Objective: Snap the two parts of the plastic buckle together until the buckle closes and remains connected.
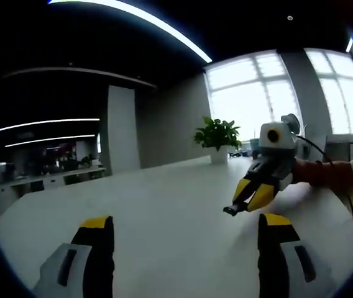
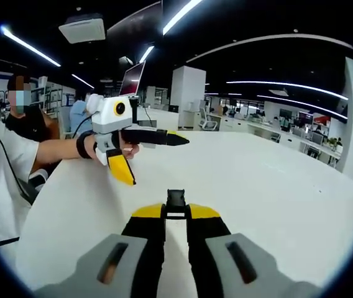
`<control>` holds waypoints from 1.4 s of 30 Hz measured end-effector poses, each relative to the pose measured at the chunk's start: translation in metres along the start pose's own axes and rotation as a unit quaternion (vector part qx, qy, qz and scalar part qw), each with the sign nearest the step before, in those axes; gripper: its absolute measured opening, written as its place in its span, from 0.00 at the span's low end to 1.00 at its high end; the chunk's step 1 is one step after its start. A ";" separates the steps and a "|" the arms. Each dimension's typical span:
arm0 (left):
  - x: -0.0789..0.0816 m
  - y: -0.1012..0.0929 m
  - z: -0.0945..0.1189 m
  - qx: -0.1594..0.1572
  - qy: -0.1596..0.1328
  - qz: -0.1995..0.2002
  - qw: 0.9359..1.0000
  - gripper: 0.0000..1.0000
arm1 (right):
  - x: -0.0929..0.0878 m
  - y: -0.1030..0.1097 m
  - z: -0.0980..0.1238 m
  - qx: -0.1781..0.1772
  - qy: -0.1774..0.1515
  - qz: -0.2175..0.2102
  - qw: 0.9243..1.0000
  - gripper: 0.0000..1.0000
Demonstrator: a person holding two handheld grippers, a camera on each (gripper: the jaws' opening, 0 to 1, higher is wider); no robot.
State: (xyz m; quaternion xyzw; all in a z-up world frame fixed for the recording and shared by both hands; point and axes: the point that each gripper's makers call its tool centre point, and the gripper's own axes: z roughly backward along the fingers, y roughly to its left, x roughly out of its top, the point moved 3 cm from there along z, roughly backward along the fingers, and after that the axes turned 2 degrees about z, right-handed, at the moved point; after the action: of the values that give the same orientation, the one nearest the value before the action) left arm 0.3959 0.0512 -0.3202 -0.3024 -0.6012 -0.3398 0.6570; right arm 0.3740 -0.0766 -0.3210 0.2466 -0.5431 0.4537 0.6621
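Right gripper view: right claw [image 2: 176, 212] pinches black buckle part [image 2: 176, 200].

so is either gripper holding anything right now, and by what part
The right gripper is shut on a small black buckle piece, pinching its near end. The left gripper is open and holds nothing.

A potted plant [image 1: 217, 138] stands on the table's [image 1: 164, 223] far edge (before the windows [image 1: 254, 93]).

Right gripper [image 1: 233, 210] pinching buckle part [image 1: 229, 211]
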 end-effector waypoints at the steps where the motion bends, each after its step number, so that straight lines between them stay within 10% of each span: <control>1: 0.000 0.000 0.000 0.000 0.001 0.001 1.000 0.98 | 0.000 0.001 0.000 -0.001 0.001 0.001 1.000 0.11; 42: -0.001 -0.012 0.000 -0.017 0.007 -0.009 1.000 0.97 | 0.022 -0.012 -0.002 -0.028 -0.009 -0.006 1.000 0.11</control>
State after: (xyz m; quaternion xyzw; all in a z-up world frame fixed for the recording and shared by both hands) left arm 0.3861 0.0445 -0.3209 -0.3055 -0.5935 -0.3576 0.6531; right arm 0.3848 -0.0732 -0.2987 0.2353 -0.5602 0.4321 0.6664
